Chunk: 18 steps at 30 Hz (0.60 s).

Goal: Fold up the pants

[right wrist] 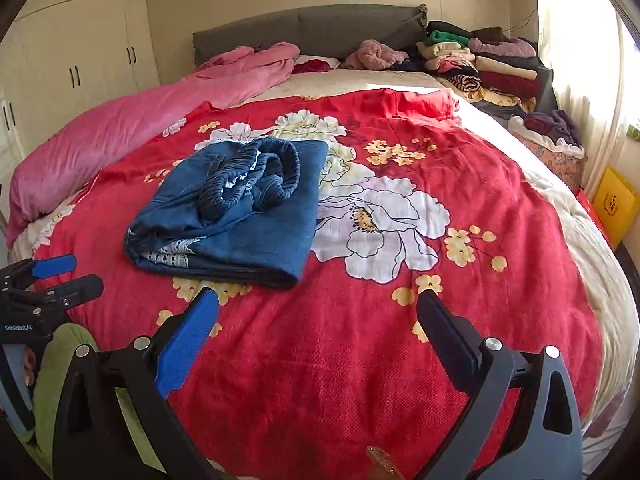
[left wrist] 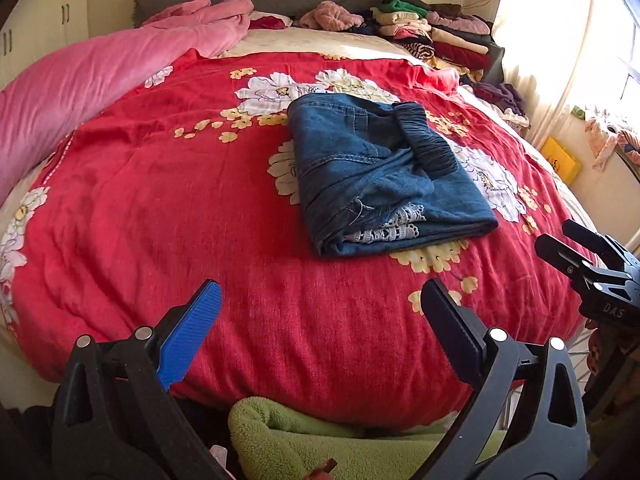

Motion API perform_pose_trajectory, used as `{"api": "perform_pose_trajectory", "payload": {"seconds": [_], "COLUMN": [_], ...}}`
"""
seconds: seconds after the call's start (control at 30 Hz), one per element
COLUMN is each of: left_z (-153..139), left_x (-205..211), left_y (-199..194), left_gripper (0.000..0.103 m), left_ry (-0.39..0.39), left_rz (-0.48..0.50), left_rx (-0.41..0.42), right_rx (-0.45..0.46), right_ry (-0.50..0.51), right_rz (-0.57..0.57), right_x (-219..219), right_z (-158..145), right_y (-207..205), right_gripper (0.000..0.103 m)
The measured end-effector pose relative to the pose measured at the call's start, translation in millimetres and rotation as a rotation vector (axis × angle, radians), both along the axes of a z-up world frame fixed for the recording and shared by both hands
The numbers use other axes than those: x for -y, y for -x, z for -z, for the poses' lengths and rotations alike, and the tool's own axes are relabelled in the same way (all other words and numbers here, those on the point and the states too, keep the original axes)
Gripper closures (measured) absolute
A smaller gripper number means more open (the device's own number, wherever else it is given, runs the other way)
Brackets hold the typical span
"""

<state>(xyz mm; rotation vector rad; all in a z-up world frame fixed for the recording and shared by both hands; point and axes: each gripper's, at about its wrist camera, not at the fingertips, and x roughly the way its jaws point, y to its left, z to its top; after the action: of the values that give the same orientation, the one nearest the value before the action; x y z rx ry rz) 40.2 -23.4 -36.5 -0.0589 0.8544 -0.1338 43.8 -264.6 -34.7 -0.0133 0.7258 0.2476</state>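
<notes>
Both grippers (left wrist: 320, 304) (right wrist: 318, 312) hover (jaws spread, empty).

Matt denim pants (left wrist: 376, 172) (lace trim), woven bedspread (left wrist: 200, 200)

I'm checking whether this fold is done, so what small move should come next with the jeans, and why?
Probably tuck the elastic waistband flat with the right gripper. The jeans already lie in a compact folded bundle on the red floral bedspread, but the waistband bunches up on top. Both grippers, left included, are open, empty and clear of the denim.
</notes>
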Motion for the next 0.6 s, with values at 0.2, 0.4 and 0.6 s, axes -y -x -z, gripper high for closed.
{"api": "perform_pose_trajectory", "payload": {"seconds": [0.2, 0.4, 0.6], "left_z": [-0.5, -0.8, -2.4], "left_x": [-0.6, -3.9, -2.8], "left_y": [0.3, -1.3, -0.5], "left_gripper": [0.010, 0.010, 0.010], "left_ry": [-0.002, -0.011, -0.024], "left_rz": [-0.007, -0.021, -0.025], "left_rx": [0.000, -0.005, -0.006], "right_rx": [0.009, 0.013, 0.009], "right_ry": [-0.003, 0.000, 0.002], "right_rz": [0.011, 0.011, 0.013], "right_x": [3.5, 3.8, 3.4], "right_z": [-4.5, -6.8, -7.8], "right_y": [1.8, 2.5, 2.6], "right_gripper": [0.004, 0.004, 0.004]}}
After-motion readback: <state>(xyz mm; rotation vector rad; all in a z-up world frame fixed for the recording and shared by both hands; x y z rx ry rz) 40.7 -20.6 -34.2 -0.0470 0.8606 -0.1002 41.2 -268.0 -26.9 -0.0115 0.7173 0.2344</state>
